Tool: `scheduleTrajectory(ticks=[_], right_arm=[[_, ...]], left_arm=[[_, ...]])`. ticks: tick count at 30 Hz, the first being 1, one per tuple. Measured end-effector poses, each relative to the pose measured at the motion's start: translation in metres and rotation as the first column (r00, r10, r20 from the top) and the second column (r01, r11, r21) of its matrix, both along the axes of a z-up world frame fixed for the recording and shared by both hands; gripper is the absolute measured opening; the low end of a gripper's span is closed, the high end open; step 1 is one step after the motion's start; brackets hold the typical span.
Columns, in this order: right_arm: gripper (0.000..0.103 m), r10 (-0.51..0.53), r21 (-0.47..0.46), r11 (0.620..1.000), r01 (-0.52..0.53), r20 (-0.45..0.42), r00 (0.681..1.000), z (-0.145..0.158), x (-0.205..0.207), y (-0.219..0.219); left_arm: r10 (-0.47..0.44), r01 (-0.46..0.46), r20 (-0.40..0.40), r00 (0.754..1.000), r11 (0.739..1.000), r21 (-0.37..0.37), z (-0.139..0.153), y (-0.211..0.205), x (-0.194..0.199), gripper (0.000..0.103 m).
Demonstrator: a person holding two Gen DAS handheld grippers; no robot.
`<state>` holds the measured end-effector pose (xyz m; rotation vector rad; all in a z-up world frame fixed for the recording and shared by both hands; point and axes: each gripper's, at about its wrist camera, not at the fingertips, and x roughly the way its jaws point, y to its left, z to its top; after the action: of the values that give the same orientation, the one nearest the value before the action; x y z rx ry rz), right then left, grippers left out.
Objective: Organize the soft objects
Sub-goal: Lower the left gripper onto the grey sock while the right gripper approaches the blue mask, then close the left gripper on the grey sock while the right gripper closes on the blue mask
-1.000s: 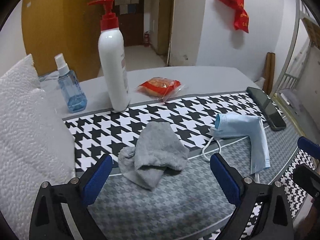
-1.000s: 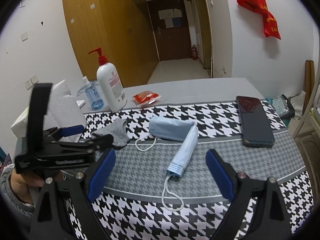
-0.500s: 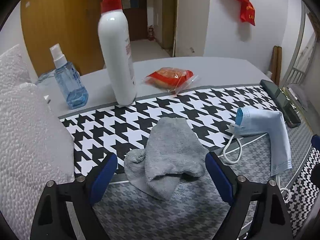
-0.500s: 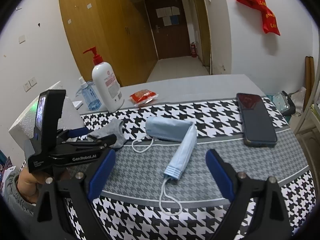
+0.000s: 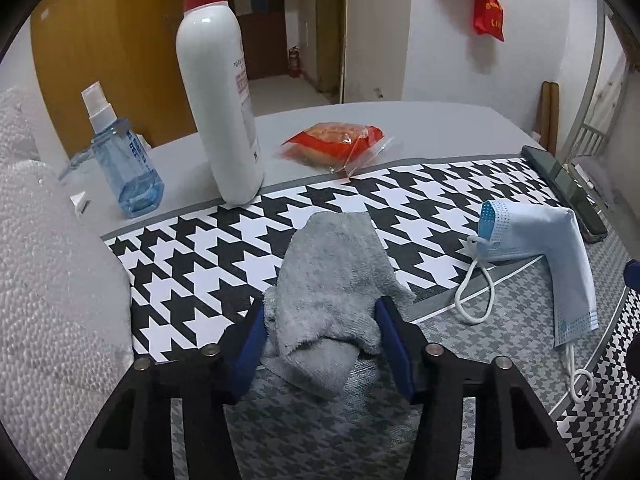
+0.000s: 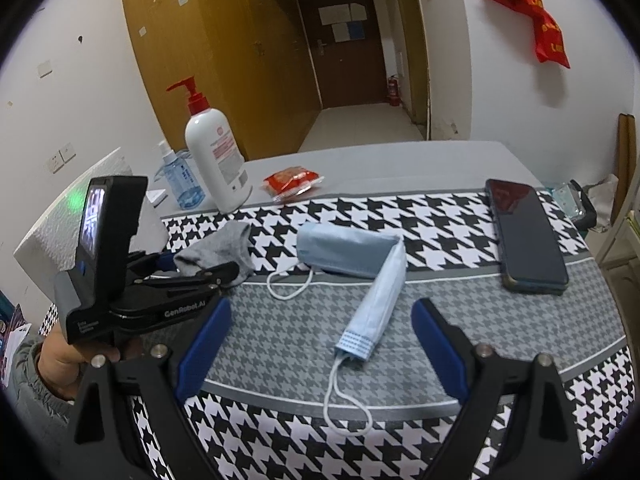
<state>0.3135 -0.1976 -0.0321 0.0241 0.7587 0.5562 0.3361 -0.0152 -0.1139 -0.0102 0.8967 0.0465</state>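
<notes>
Now the left gripper [image 5: 320, 332] has just been closing, its blue pads [image 5: 390, 344] pressing the grey cloth [image 5: 334, 280]; the right gripper [image 6: 320, 344] stands wide open, empty.

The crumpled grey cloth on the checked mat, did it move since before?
No. The crumpled grey cloth lies in the same spot left of the blue face mask. Only the left gripper has been closing around it.
</notes>
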Motion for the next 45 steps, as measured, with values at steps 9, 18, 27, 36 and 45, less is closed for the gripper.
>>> scheduleTrajectory(ticks=[9, 18, 27, 36, 45], right_arm=[[0.094, -0.007, -0.013, 1.0, 0.007, -0.027, 1.0, -0.005, 0.005, 0.001], [0.094, -0.024, -0.05, 0.998, 0.022, -0.052, 0.998, -0.011, 0.011, 0.005], [0.094, -0.024, -0.108, 0.994, 0.02, -0.039, 0.999, -0.011, 0.016, 0.013], [0.094, -0.037, -0.132, 0.991, 0.03, -0.054, 0.998, -0.013, 0.028, 0.015], [0.094, -0.066, -0.15, 0.987, 0.053, -0.079, 0.995, -0.019, 0.042, 0.017]], left_arm=[[-0.046, 0.047, 0.018, 0.999, 0.998, -0.034, 0.002, -0.005, -0.005, 0.024], [-0.071, 0.077, 0.072, 0.995, 0.994, -0.076, 0.02, -0.002, -0.025, 0.024], [-0.117, 0.138, 0.145, 0.982, 0.98, -0.141, 0.036, -0.004, -0.043, 0.024], [-0.102, 0.124, 0.174, 0.979, 0.985, -0.123, 0.04, -0.003, -0.05, 0.024], [-0.106, 0.121, 0.192, 0.976, 0.99, -0.071, 0.042, -0.008, -0.056, 0.024]])
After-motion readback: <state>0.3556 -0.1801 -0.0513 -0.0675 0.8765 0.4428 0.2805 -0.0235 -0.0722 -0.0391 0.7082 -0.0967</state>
